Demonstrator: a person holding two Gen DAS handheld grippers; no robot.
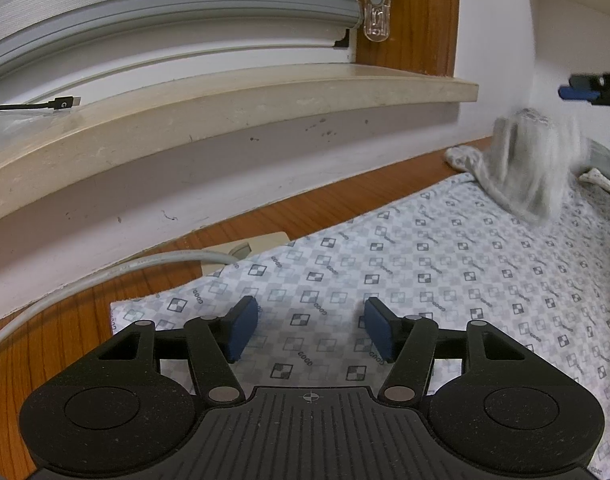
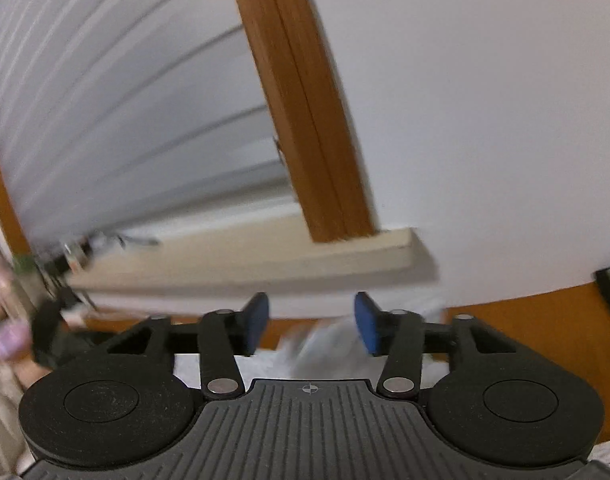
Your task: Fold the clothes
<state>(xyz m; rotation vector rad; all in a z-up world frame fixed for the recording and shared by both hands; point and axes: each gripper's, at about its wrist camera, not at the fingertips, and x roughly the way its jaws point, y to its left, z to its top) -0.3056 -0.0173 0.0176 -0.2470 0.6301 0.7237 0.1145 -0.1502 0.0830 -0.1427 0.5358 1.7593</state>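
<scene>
A wooden table fills the lower part of the left wrist view, with a white wall and a pale sill curving above it from 9 to 2 o'clock. Grey blinds hang over the sill at 11 o'clock, beside a brown frame at 12 to 1 o'clock.

A patterned cloth, white with small grey checks, lies flat on the table and spreads from the centre out to 4 o'clock. Its near corner sits at 8 o'clock, just beside a beige block with a grey cable running off toward 9 o'clock.

The left gripper hovers over the cloth at 6 o'clock, jaws spread, blue pads apart with nothing between them.

A grey garment, blurred, hangs at 2 o'clock with its lower edge on the cloth, and more crumpled fabric lies just behind it. The right gripper shows only as a blue tip at 3 o'clock, above the garment and apart from it.

In the right wrist view, all blurred, the right gripper has its jaws spread and nothing pinched; pale fabric lies below the gap at 6 o'clock.

A black plug lies on the sill at 9 o'clock, and a clear cord clip hangs against the frame at 12 o'clock
</scene>
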